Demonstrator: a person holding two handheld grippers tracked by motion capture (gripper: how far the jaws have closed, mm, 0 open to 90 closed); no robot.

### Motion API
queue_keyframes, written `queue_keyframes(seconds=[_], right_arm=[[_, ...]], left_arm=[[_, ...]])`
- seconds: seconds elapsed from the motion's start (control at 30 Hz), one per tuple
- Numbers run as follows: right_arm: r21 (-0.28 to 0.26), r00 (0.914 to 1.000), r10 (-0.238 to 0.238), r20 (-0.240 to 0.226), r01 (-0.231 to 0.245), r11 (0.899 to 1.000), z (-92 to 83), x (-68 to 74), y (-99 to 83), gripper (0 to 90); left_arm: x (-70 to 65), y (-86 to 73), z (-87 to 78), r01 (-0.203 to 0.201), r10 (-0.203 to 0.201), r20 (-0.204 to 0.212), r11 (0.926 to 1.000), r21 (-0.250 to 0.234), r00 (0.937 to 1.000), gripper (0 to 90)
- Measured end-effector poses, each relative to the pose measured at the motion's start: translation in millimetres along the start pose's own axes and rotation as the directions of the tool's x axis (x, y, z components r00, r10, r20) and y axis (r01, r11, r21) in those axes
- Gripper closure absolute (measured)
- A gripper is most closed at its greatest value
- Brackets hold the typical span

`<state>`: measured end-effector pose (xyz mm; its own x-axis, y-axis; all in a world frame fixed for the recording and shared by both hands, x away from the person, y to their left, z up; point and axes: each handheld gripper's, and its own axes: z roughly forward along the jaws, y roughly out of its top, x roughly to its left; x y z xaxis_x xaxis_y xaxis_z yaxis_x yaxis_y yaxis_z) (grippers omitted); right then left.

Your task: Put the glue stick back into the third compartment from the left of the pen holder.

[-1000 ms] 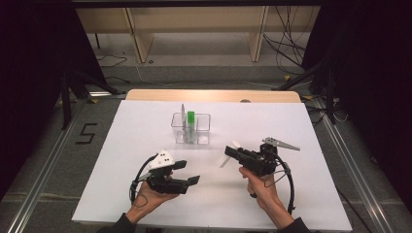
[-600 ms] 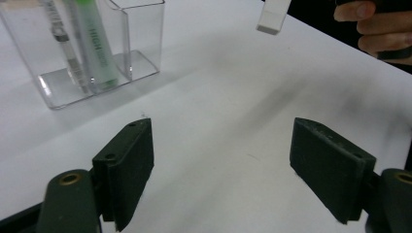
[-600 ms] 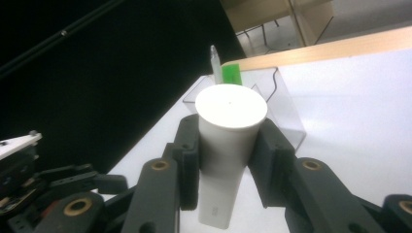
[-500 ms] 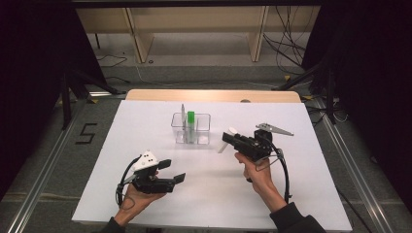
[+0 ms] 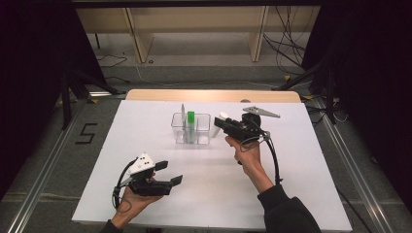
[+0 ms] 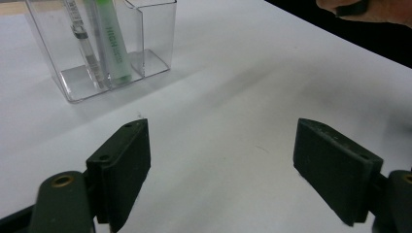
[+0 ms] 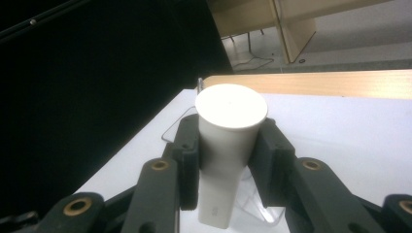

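Right gripper [image 5: 222,127]: you have its jaws clamped on a white tube [image 7: 227,145], one pad on each side, wide flat end toward the camera.
White tube location: you hold it lifted off the white table [image 5: 291,160], just beside the right wall of the clear organizer [image 5: 190,130].
Clear organizer: it stands mid-table with a green marker [image 6: 112,41] and a thin pen [image 6: 82,36] upright in one compartment.
Left gripper [image 5: 169,172]: your jaws have just been opening; they stand wide apart with nothing between them, near the table's front left, well apart from the organizer.
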<state>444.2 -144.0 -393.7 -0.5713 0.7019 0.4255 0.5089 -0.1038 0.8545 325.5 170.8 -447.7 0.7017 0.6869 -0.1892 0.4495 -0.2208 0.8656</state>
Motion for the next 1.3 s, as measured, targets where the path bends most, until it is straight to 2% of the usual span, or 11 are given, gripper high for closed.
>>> queue_keyframes(seconds=[0.3, 0.63, 0.93, 1.07, 1.3], right_arm=[[0.002, 0.9996, -0.010, 0.025, 0.010, 1.000, 21.6, 0.6, 15.4, 67.5], [0.023, 0.9981, -0.023, 0.058, 0.022, 1.000, 40.1, 1.6, 23.2, 67.4], [0.045, 0.9955, -0.048, 0.082, 0.044, 0.998, 52.7, 3.4, 23.6, 67.4], [0.057, 0.9940, -0.055, 0.095, 0.050, 0.997, 56.3, 3.6, 21.4, 67.3], [0.081, 0.9887, -0.079, 0.128, 0.069, 0.994, 65.7, 1.9, 15.6, 67.3]], left_arm=[[-2.3, -4.4, 1.2, -0.009, 0.010, -0.010, 0.9999, 0.013, 0.9999, 19.7], [-0.9, -4.6, -2.0, -0.006, 0.006, -0.020, 1.0000, 0.000, 0.9998, 19.5], [-1.8, -4.4, -2.4, -0.020, 0.020, -0.033, 0.9998, -0.003, 0.9992, 19.1], [0.1, -4.4, -3.8, -0.009, 0.009, -0.037, 0.9999, -0.010, 0.9993, 19.1], [-0.7, -4.6, -3.0, -0.014, 0.014, -0.031, 0.9999, -0.006, 0.9994, 19.2]])
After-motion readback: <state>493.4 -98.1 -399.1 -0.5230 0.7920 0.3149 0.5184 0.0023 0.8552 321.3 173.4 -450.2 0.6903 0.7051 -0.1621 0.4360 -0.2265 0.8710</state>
